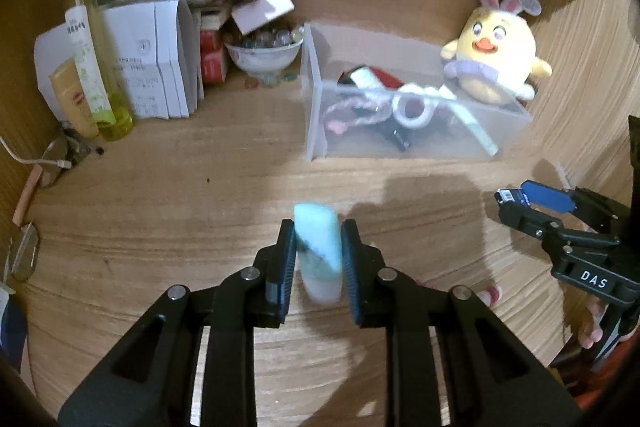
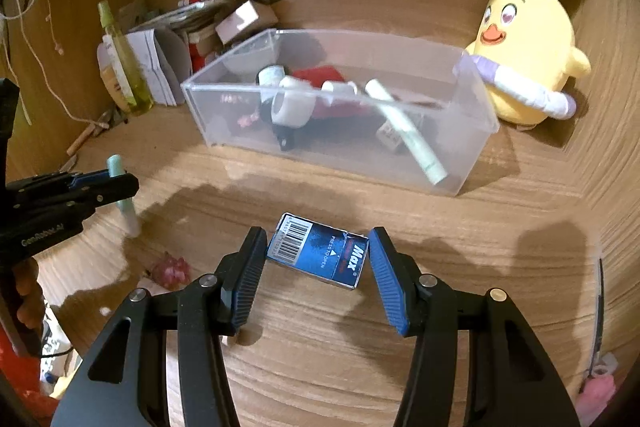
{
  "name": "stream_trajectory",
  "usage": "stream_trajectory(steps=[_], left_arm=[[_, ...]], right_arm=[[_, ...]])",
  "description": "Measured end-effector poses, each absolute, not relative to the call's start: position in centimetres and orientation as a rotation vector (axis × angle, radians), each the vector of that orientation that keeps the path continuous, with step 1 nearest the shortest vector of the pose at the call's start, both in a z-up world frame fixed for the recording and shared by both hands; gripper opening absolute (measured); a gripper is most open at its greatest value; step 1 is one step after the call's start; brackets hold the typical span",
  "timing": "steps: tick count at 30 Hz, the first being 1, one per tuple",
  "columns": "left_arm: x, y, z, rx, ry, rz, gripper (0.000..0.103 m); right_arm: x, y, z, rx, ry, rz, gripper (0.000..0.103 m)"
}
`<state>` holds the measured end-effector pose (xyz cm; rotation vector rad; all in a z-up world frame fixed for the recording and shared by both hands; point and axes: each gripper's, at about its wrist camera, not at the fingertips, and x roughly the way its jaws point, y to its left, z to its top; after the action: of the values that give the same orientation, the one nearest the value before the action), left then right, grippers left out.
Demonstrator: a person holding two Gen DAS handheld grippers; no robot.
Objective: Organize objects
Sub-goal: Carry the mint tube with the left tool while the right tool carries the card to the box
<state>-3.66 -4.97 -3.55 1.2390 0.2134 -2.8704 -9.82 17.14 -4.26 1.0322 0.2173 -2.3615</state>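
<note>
My left gripper [image 1: 318, 231] is shut on a pale mint tube [image 1: 320, 259], which stands upright between the pads above the wooden desk. From the right wrist view the same gripper [image 2: 120, 183] and tube [image 2: 125, 205] show at the left. My right gripper [image 2: 317, 239] is shut on a small blue "Max" box [image 2: 320, 255] with a barcode, held by its ends over the desk. It shows in the left wrist view as well, gripper [image 1: 518, 201] and blue box [image 1: 546, 198]. A clear plastic bin [image 1: 316, 115] [image 2: 202, 109] behind both holds several small items.
A yellow plush chick [image 1: 496, 55] [image 2: 532, 59] leans by the bin's right end. At the back left stand a green spray bottle [image 1: 90, 47], folded papers [image 1: 160, 59] and a bowl [image 1: 262, 55]. A small pink item [image 2: 172, 269] lies near the desk's front left.
</note>
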Motion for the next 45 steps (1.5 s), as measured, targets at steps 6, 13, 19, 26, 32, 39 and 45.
stream_trajectory(steps=[6,13,19,26,32,39,45], left_arm=[[-3.8,-4.6,-2.4,1.192,0.228,-2.905,0.013],[-4.3,-4.0,-1.4,1.158,0.213,-2.936,0.013],[-4.5,-3.6,0.2,1.09,0.214,-2.978,0.013],[-5.2,-3.2,1.7,1.026,0.215,-3.011,0.013],[-5.6,-3.2,3.2,0.956,0.237,-3.036,0.013],[-6.4,-3.3,4.9,0.879,0.262,-3.065,0.013],[-7.1,-3.4,6.2,0.82,0.296,-3.084,0.013]], right_arm=[[-10.0,17.3,-3.1,0.988,0.202,-2.382,0.049],[-10.1,17.4,-2.5,0.962,0.199,-2.397,0.049],[-10.3,17.5,-1.4,0.922,0.183,-2.413,0.049],[-10.8,17.8,0.2,0.862,0.17,-2.44,0.049],[-11.5,18.4,1.5,0.82,0.15,-2.468,0.049],[-12.0,19.0,3.1,0.761,0.112,-2.495,0.049],[-12.5,19.1,4.4,0.707,0.119,-2.525,0.049]])
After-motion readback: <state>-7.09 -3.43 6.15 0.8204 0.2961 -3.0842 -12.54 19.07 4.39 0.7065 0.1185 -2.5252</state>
